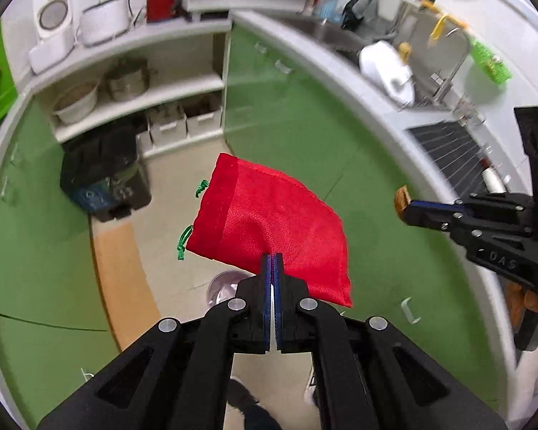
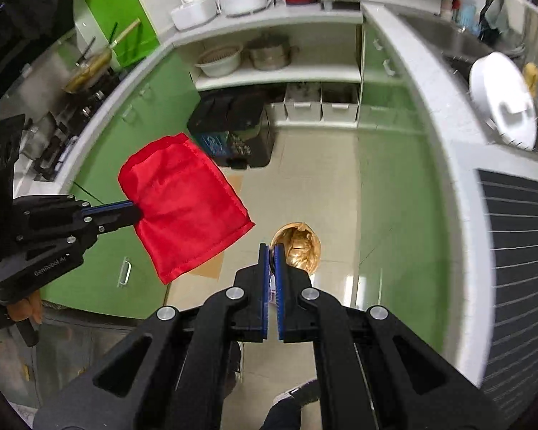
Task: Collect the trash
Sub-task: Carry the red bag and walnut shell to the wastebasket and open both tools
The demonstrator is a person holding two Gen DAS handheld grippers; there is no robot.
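Green kitchen cabinets [image 2: 394,179], black bin [image 2: 233,132] ahead, left claw [image 1: 273,256] pinching red pouch [image 1: 272,222], right claw [image 2: 273,249] pinching gold wrapper [image 2: 301,249].

The right gripper [image 2: 272,251] pinches a crumpled gold wrapper [image 2: 301,249] above the tiled floor [image 2: 315,179]; to its left, the left gripper [image 2: 137,212] clamps a red cloth pouch [image 2: 183,204].

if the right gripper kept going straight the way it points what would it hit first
Probably the tiled floor. The right gripper, jaws shut on a crumpled gold wrapper, points steeply down at open floor between the green cabinets; depth is unclear.
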